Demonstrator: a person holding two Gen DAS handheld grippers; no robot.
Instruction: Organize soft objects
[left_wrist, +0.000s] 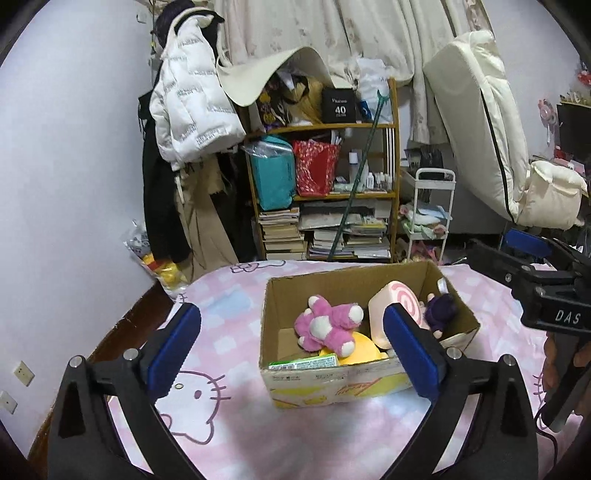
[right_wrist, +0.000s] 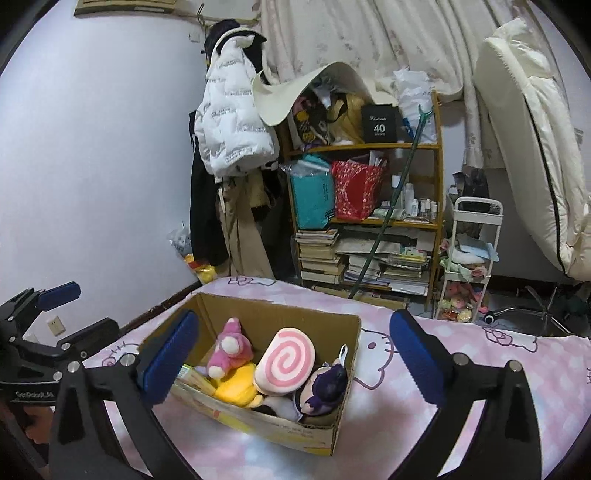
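Note:
An open cardboard box (left_wrist: 332, 387) (right_wrist: 280, 428) stands on the pink Hello Kitty bed cover (left_wrist: 207, 398) (right_wrist: 480, 354). Inside lie a pink plush bear (left_wrist: 330, 325) (right_wrist: 229, 349), a pink swirl-roll cushion (left_wrist: 400, 301) (right_wrist: 286, 360), a yellow plush (left_wrist: 360, 347) (right_wrist: 234, 386) and a dark purple-haired doll (left_wrist: 439, 308) (right_wrist: 328, 384). My left gripper (left_wrist: 291, 354) is open and empty, hovering just before the box. My right gripper (right_wrist: 291, 358) is open and empty, above the box's near side. The right gripper's body shows in the left wrist view (left_wrist: 546, 291); the left one shows in the right wrist view (right_wrist: 40, 332).
A crowded wooden bookshelf (left_wrist: 325, 192) (right_wrist: 369, 218) with bags and books stands beyond the bed. Coats (left_wrist: 188, 110) (right_wrist: 229, 118) hang at its left. A white trolley (left_wrist: 428, 218) (right_wrist: 469, 266) and a leaning mattress (left_wrist: 480, 122) (right_wrist: 532, 147) stand at right. A green packet (left_wrist: 303, 363) sits in the box.

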